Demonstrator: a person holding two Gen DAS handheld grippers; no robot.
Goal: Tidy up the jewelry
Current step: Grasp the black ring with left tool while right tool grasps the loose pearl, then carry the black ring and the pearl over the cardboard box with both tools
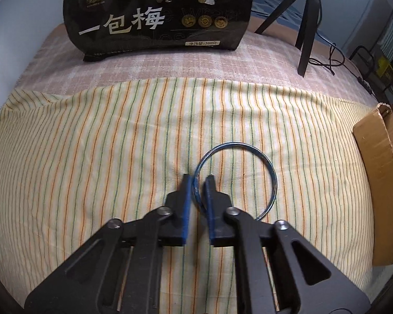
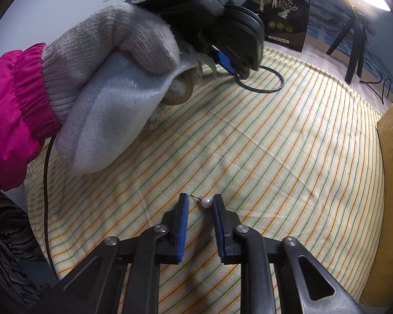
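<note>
**Both grippers at pick-up: bangle and pearl stud**

Left gripper: jaws nearly shut, pinching the near-left rim of the blue bangle, which lies flat on the striped cloth. Judgement: lift straight to keep the thin rim from slipping.

Right gripper: jaws narrowly apart, the pearl earring between them, touching the right pad, not yet clamped. Judgement: close gently on the pearl.

A bangle lay on the striped cloth, an earring nearer; a bag stood behind, a cardboard box at the right.
</note>
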